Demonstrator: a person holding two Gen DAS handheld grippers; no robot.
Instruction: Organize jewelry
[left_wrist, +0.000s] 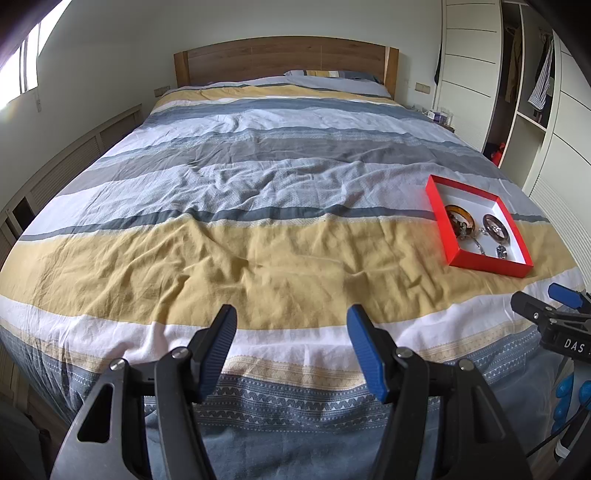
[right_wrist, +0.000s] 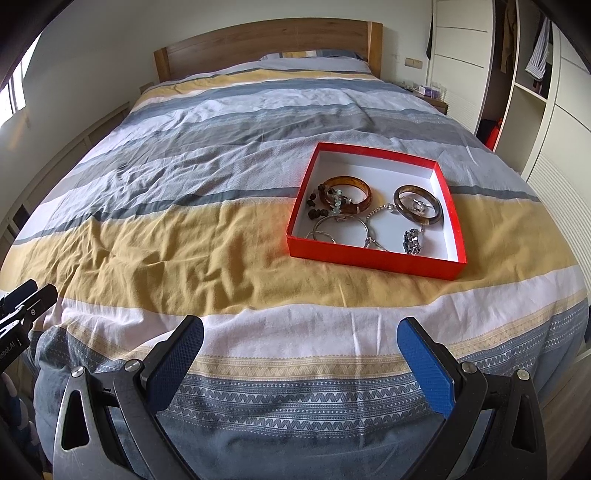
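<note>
1. The left gripper (left_wrist: 291, 332) is spread, holding nothing, above the foot of the bed (left_wrist: 258, 258).
2. The right gripper (right_wrist: 301, 345) is spread wider, also holding nothing.
3. The red box (right_wrist: 373, 254) sits on the yellow stripe, ahead of the right gripper.
4. Inside lie two amber bangles (right_wrist: 365, 186), a bead string (right_wrist: 317, 212), silver chains (right_wrist: 369, 236) and a ring (right_wrist: 413, 240), tangled together.
5. A wardrobe (right_wrist: 535, 110) stands to the right.

The bed (right_wrist: 184, 229) is flat and bare between both claws and the red box (right_wrist: 373, 254). The box walls stand up around the bangles (right_wrist: 347, 192) and chains (right_wrist: 343, 229), so only the top is open.
</note>
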